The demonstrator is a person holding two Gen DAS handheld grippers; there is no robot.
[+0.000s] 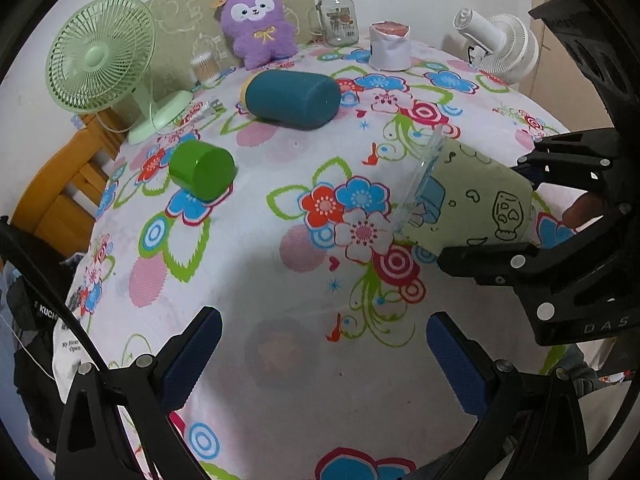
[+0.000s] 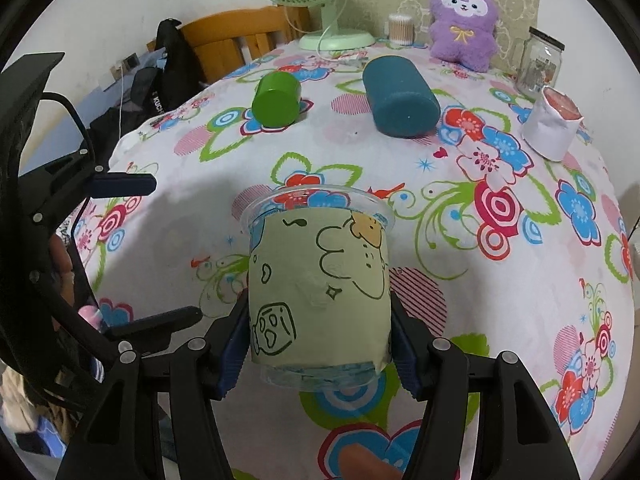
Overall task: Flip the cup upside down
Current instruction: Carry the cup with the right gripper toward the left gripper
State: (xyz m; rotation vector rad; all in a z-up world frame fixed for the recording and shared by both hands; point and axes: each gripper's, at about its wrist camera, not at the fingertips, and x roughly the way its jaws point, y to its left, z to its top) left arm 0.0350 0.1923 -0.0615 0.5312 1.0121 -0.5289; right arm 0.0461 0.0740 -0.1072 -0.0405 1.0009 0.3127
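Observation:
A clear plastic cup [image 2: 320, 272] in a pale green sleeve with cartoon drawings is clamped near its base by my right gripper [image 2: 318, 312], which is shut on it. Its open rim points away from the right wrist camera. In the left wrist view the cup [image 1: 472, 200] lies tilted on its side at the right, rim toward the left and low over the floral tablecloth [image 1: 280, 280]; the right gripper [image 1: 492, 208] holds it from the right. I cannot tell whether the rim touches the cloth. My left gripper [image 1: 324, 328] is open and holds nothing; in the right wrist view the left gripper [image 2: 160, 250] hangs to the cup's left.
A green cup [image 1: 202, 168] and a teal cylinder [image 1: 292, 98] lie on their sides farther back. Along the far edge stand a green fan [image 1: 100, 56], a purple plush [image 1: 260, 24], a glass jar [image 1: 338, 16], a white wrapped cup [image 1: 390, 46] and a white fan [image 1: 500, 48].

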